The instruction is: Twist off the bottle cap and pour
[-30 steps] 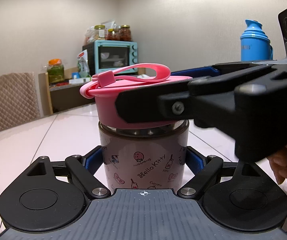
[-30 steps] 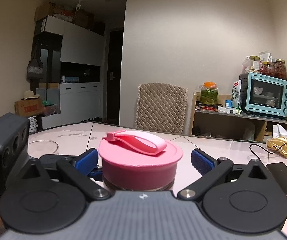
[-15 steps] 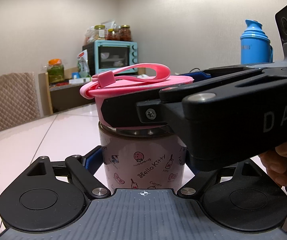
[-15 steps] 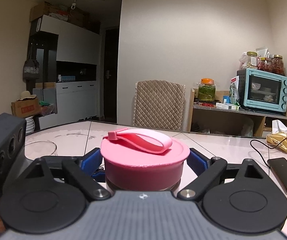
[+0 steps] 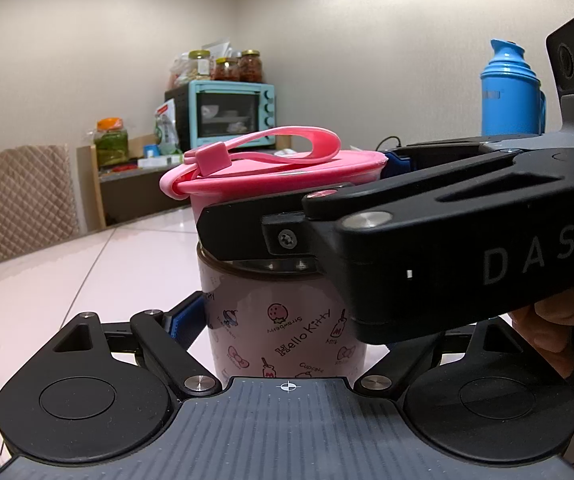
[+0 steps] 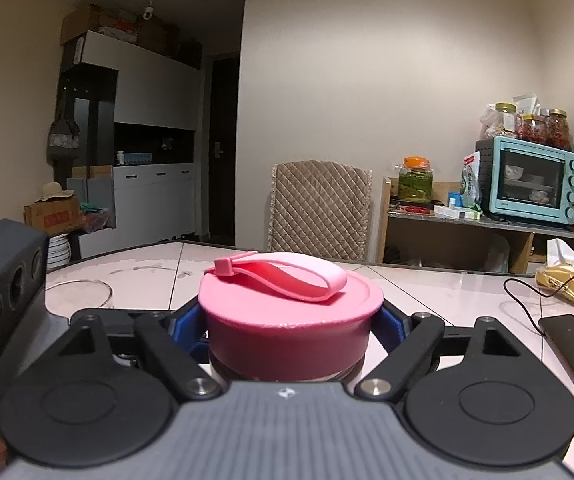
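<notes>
Starting left: in the right wrist view a glass [image 6: 79,294] sits on the table [image 6: 447,292], mostly hidden behind the left gripper's camera housing. In the left wrist view the left gripper [image 5: 283,328] is clamped on the bottle [image 5: 283,332] body; only its left blue pad [image 5: 185,320] shows, touching the bottle wall, and the right pad is blocked by the right gripper [image 5: 367,216] body crossing in front. Bottle stands upright on the table [image 5: 67,280], centred between the fingers, its base cut off by the gripper body. The cap [image 5: 271,184], pink with a loop strap, sits on the bottle neck; most of its side wall is hidden behind the black finger. In the right wrist view the right gripper [image 6: 289,328] is closed on the cap [image 6: 287,324], blue pads pressed on both sides, cap centred and close to the lens. Bottle below it barely visible. Whether the cap is loosened: can't tell. Far right: phone [image 6: 571,348] on the table, its cable running off behind, and a blue flask [image 5: 511,92].
</notes>
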Action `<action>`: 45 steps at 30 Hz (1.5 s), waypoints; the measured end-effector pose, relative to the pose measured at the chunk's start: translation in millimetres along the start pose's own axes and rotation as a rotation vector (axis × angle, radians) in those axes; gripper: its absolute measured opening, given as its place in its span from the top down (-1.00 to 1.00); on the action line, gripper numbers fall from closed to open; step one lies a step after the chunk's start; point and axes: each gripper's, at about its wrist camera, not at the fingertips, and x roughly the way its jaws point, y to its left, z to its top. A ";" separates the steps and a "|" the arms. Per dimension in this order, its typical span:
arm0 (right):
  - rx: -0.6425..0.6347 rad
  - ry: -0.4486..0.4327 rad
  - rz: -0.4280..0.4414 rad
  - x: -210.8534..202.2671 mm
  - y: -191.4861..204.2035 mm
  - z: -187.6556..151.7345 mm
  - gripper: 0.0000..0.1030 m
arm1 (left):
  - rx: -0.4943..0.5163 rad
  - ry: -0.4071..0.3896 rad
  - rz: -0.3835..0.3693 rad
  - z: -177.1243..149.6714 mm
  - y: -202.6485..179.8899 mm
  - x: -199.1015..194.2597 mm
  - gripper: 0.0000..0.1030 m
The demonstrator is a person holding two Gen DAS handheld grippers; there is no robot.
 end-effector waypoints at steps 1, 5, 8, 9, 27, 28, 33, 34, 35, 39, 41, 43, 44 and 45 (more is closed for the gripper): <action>-0.002 -0.008 0.021 -0.3 -3.3 -1.2 -0.65 | 0.000 0.000 0.000 0.0 -0.1 0.1 -0.74; -0.002 -0.049 0.161 -0.7 -26.8 -8.4 -0.65 | 0.000 0.000 0.000 0.0 0.6 0.2 -0.74; -0.024 -0.061 0.244 1.4 -40.9 -9.8 -0.65 | 0.000 0.000 0.001 -0.1 -0.3 0.2 -0.74; -0.039 -0.060 0.273 2.2 -45.4 -8.9 -0.65 | -0.001 0.000 0.000 -0.2 0.3 0.3 -0.74; -0.063 -0.031 0.454 5.6 -76.7 4.6 -0.88 | -0.001 0.000 0.000 -0.2 -0.5 0.1 -0.74; -0.065 -0.030 0.433 3.0 -73.6 5.1 -0.91 | -0.001 0.000 0.000 -0.3 -0.6 0.1 -0.74; -0.057 -0.008 0.267 -12.2 -57.7 5.1 -0.98 | -0.001 0.000 0.000 -0.2 -1.2 0.2 -0.74; -0.060 -0.007 0.255 -15.3 -55.2 4.1 -0.98 | -0.001 0.000 0.000 -0.2 -1.3 0.2 -0.74; -0.066 -0.010 0.242 -19.2 -51.4 3.5 -0.99 | -0.001 0.000 0.000 -0.1 -1.5 0.2 -0.74; -0.080 -0.005 0.186 -25.9 -39.5 3.3 -0.99 | -0.001 0.000 0.000 -0.1 -0.7 0.4 -0.74; -0.072 -0.005 0.164 -27.2 -35.6 2.0 -0.99 | -0.001 0.000 0.000 0.0 -0.6 0.6 -0.74; -0.069 -0.001 0.137 -25.2 -29.6 2.5 -0.99 | -0.001 0.000 0.000 0.0 -0.9 0.7 -0.74; -0.066 0.000 0.124 -24.4 -27.1 2.6 -0.99 | -0.001 0.000 0.000 0.0 -0.9 0.7 -0.74; -0.061 -0.001 0.111 -24.0 -25.3 2.5 -0.99 | -0.001 0.000 0.000 0.0 -0.9 0.7 -0.74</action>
